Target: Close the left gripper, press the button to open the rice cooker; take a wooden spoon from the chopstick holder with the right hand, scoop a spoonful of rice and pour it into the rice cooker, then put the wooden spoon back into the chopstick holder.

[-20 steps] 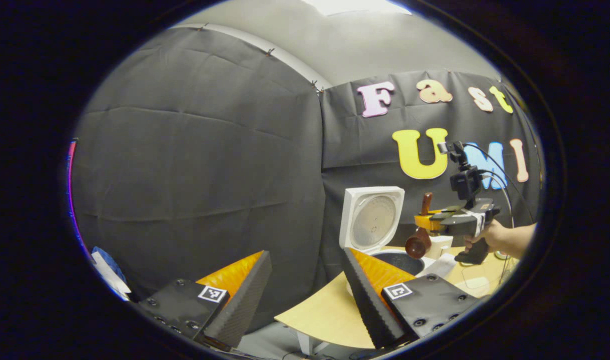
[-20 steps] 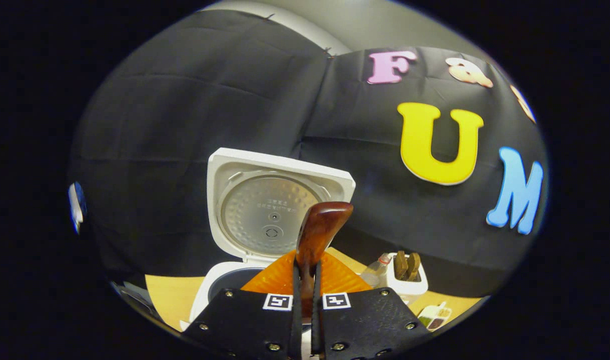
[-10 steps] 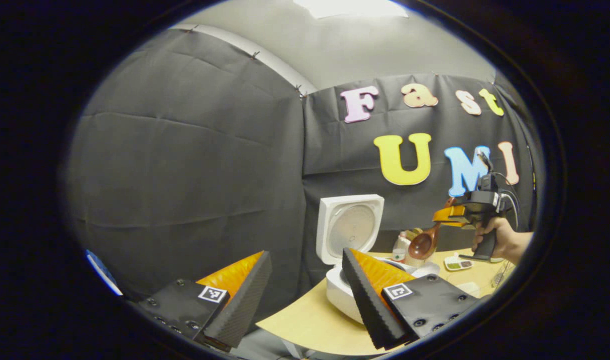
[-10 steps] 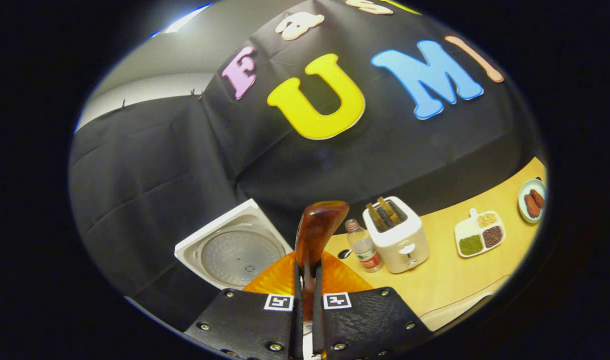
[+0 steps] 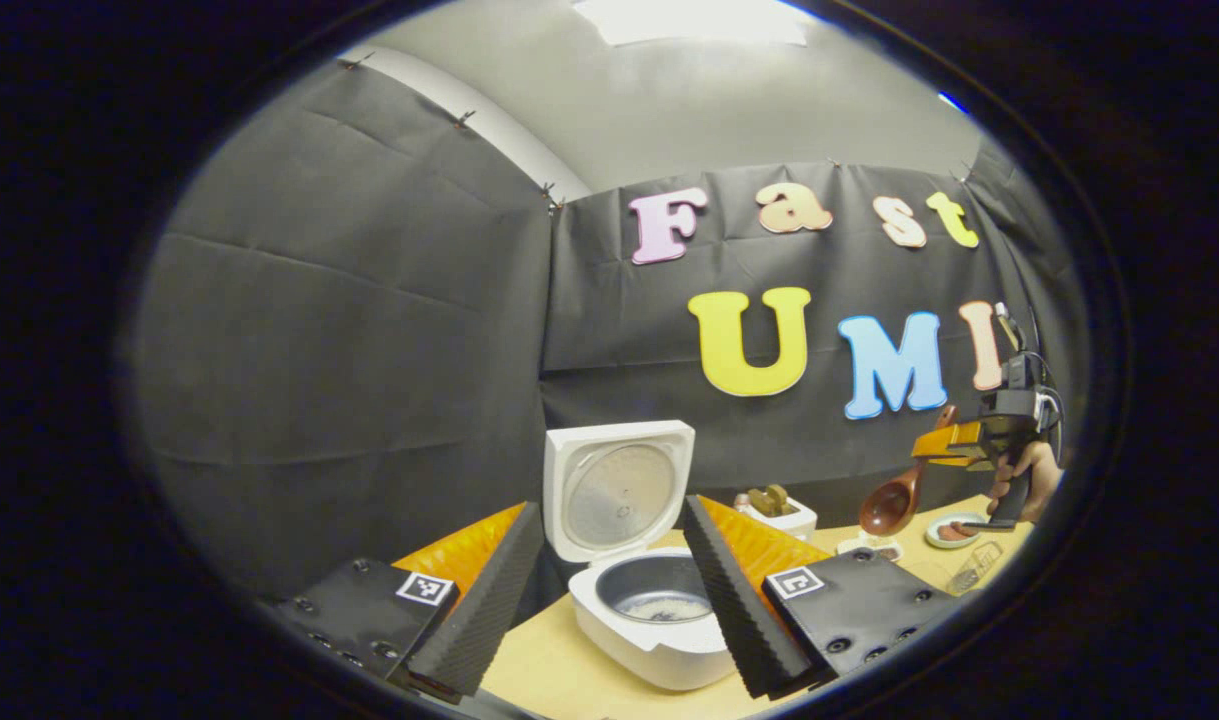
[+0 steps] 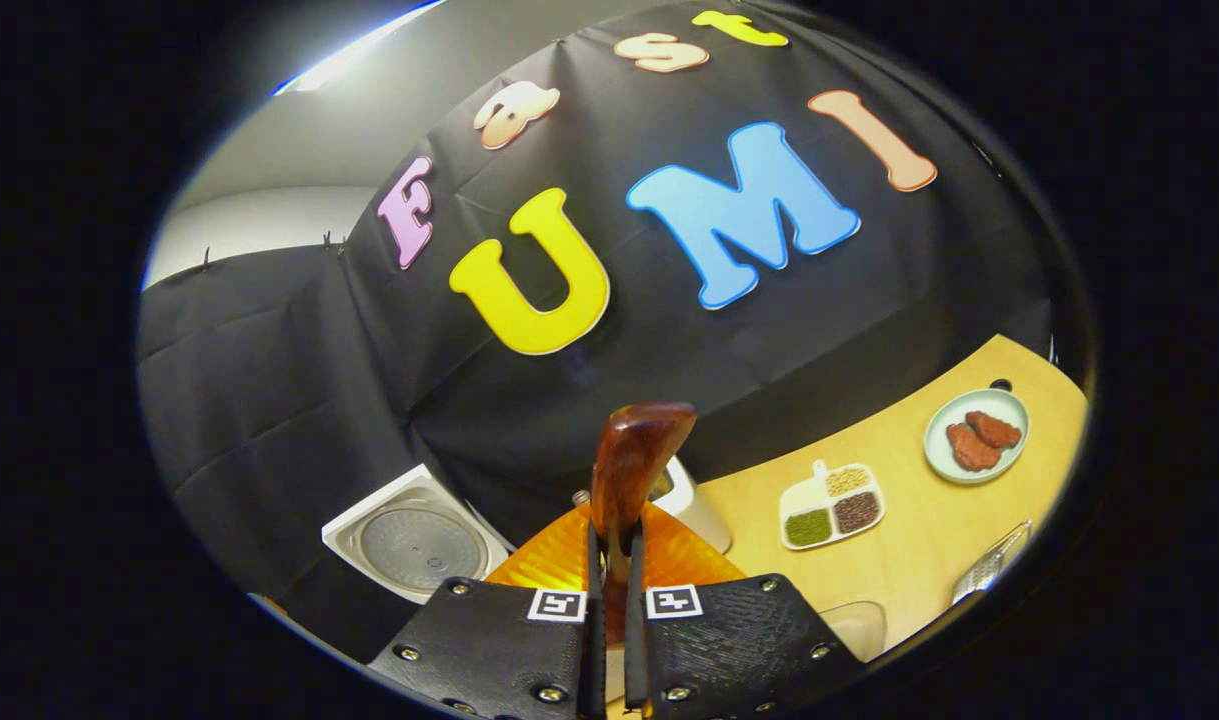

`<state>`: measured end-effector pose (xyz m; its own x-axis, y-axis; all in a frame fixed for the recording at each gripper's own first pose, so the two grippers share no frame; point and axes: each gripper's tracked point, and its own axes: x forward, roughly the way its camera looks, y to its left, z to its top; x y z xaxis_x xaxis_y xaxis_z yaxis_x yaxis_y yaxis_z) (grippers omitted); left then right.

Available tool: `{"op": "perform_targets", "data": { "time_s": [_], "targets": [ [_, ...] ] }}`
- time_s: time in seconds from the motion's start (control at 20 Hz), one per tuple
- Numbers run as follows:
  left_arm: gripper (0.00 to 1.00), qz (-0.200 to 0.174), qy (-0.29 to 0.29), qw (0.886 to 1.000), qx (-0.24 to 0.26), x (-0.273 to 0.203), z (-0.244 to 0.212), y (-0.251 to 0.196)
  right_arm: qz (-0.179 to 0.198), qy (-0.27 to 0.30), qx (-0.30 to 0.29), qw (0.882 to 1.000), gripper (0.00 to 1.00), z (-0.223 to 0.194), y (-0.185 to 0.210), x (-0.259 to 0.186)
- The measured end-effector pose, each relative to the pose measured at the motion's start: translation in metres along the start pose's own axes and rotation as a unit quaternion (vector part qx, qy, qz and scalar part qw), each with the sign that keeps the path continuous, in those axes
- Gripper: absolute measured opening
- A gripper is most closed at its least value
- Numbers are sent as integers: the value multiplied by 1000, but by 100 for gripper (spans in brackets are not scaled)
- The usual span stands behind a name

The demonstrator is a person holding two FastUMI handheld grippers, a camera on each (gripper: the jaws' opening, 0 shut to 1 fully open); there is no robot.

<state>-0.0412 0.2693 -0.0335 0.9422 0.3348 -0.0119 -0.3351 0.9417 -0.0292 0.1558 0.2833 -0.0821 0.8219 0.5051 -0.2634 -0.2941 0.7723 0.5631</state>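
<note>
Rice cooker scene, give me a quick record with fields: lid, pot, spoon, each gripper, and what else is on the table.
rice cooker: lid up
pot contents: some rice at bottom
wooden spoon: clamped in right gripper, bowl end hanging down, above the table's right part
left gripper: open, holding nothing
table: divided dish of grains, plate with reddish pieces

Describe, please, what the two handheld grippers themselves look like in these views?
Each gripper has two wedge-shaped fingers with ridged inner faces, bolted to dark textured plates that carry small square black-and-white markers. The left gripper shows this in the left gripper view, the right gripper in its own. Farther off, the right gripper has a dark pistol grip, a camera on top and thin cables. No sleeve is visible.
</note>
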Motion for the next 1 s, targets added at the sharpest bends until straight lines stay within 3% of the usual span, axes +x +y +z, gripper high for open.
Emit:
{"op": "perform_targets", "data": {
  "time_s": [0.6, 1.0],
  "targets": [
    [98, -67, -15, 998, -12, 24, 16, -95, -119, -43, -29, 992, 8, 54, -142, -78],
    [98, -83, -2, 996, 10, 21, 16, -133, -197, -20, -41, 979, 7, 25, -231, -115]
  ]
}}
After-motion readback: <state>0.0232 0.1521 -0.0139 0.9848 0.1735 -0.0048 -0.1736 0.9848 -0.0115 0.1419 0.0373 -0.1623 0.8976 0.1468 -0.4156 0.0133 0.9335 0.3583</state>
